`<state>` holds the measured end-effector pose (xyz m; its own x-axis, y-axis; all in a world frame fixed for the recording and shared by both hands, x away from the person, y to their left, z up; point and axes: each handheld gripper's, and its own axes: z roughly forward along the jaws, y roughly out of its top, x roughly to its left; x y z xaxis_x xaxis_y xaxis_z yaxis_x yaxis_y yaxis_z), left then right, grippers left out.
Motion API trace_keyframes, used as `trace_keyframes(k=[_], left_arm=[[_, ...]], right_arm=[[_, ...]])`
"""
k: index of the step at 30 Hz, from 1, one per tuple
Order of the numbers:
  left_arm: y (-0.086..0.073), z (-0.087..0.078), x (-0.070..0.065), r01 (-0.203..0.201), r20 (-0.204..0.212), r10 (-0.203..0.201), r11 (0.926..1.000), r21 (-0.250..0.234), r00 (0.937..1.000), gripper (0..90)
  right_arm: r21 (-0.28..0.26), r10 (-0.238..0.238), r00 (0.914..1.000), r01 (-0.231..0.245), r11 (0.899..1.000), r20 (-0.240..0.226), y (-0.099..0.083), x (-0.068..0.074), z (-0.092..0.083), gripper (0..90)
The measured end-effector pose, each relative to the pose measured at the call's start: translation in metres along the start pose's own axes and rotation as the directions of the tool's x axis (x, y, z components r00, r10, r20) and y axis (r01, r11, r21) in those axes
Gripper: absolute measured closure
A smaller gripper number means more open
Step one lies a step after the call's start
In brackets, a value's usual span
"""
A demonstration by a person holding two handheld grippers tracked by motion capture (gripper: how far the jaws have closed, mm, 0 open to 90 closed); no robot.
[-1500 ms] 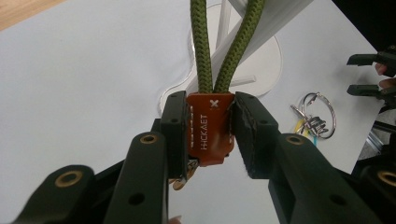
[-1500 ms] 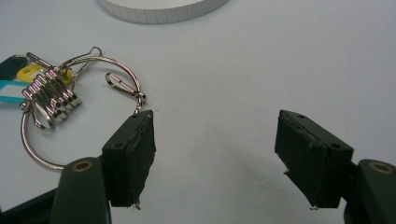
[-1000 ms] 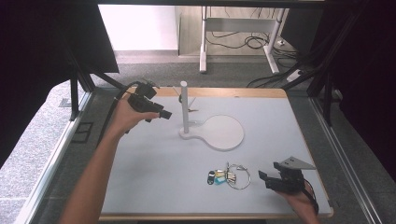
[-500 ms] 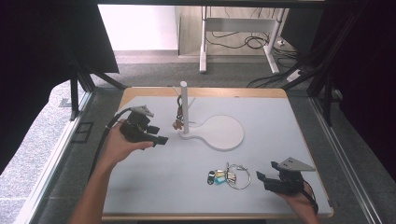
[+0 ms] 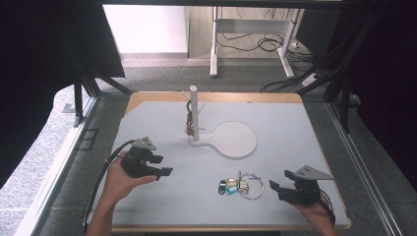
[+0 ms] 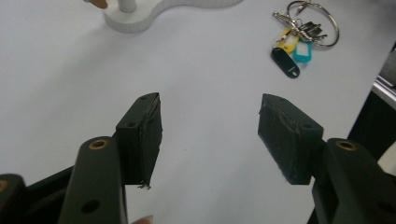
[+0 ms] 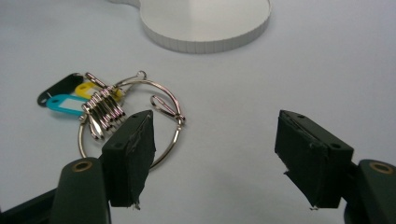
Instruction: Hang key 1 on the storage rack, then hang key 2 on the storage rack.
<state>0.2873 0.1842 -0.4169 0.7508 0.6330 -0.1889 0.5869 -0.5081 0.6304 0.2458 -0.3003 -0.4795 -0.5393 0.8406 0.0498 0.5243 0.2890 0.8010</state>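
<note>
**Key ring lies just left of my right jaws**

My right gripper (image 5: 275, 187) sits at the near right of the table (image 5: 295, 128), jaws wide apart and empty. The key ring (image 5: 248, 185) lies flat on the table just beyond and to the left of its tips, near but not touching. In the right gripper view the ring (image 7: 135, 116) curves behind my left jaw, with its bundle of keys and the coloured tags (image 7: 65, 100) fanned out farther left. So the ring is off-centre: it lies toward the left jaw rather than between the two.

The bunch's long axis runs roughly across the table, tags at the left end, open wire loop at the right end, the end closest to my right gripper.

My left gripper (image 5: 164, 171) hovers over the near left of the table, jaws also wide apart with nothing between them. In the left gripper view the keys (image 6: 299, 35) lie well off, up and to the right. The right hand is plainly the nearer one.

Behind the keys stands the white stand (image 5: 231, 140) with its post (image 5: 194, 110); something small already hangs on the post (image 5: 189, 129), though I cannot make out what.

I judge the next move to be a short shift of the right gripper leftward and forward, to put the loop's wire between the jaws.
</note>
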Motion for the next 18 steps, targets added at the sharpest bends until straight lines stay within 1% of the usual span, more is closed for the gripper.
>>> trace_keyframes(k=[2,3,5,7,10,11,12,13,15,17,18], left_arm=[[-0.004,0.0,-0.001,0.0,-0.001,0.0,1.0,-0.006,1.0,40.5],[-0.006,0.001,-0.001,0.006,0.0,-0.006,0.9999,-0.012,1.0,40.6],[-0.01,0.002,-0.001,0.01,0.003,-0.01,0.9998,-0.016,0.9999,40.6],[-0.012,0.002,-0.001,0.007,0.01,-0.007,0.9999,-0.013,0.9999,40.6],[-0.012,0.002,0.0,0.005,0.009,-0.005,0.9999,-0.015,0.9999,40.3],[-0.013,0.0,0.001,0.006,0.008,-0.006,0.9999,-0.016,1.0,40.3],[-0.013,0.0,0.001,0.006,0.008,-0.006,0.9999,-0.016,1.0,40.3],[-0.015,0.0,0.002,0.015,0.01,-0.014,0.9996,-0.023,0.9999,40.3],[-0.017,0.0,0.002,0.015,0.019,-0.015,0.9996,-0.023,0.9997,40.2],[-0.02,0.0,0.001,0.012,0.023,-0.011,0.9997,-0.019,0.9997,39.8],[-0.021,-0.001,0.001,0.015,0.032,-0.014,0.9996,-0.023,0.9994,39.5]], right_arm=[[-0.008,0.001,1.0,-0.001,1.0,-0.008,0.003,0.002,-0.002,28.9],[-0.01,0.01,0.9999,-0.01,1.0,-0.007,0.004,0.003,-0.002,29.5],[-0.012,0.015,0.9999,-0.015,1.0,0.008,0.005,0.003,-0.002,30.9],[-0.014,0.019,0.9997,-0.019,1.0,0.013,0.006,0.002,-0.003,32.2],[-0.015,0.024,0.9996,-0.023,1.0,0.016,0.008,0.001,-0.003,33.2],[-0.013,0.012,0.9998,-0.011,1.0,0.019,0.012,0.0,-0.003,34.6],[-0.013,0.012,0.9998,-0.011,1.0,0.019,0.012,0.0,-0.003,34.6],[-0.006,-0.004,0.9998,0.004,1.0,0.017,0.017,0.001,-0.003,35.6],[0.005,-0.012,0.9999,0.012,1.0,0.009,0.023,0.002,-0.002,37.1],[0.025,-0.03,0.9996,0.03,0.999,-0.002,0.03,0.003,-0.002,39.0],[0.042,-0.039,0.9992,0.04,0.998,-0.012,0.035,0.004,-0.002,39.5]])
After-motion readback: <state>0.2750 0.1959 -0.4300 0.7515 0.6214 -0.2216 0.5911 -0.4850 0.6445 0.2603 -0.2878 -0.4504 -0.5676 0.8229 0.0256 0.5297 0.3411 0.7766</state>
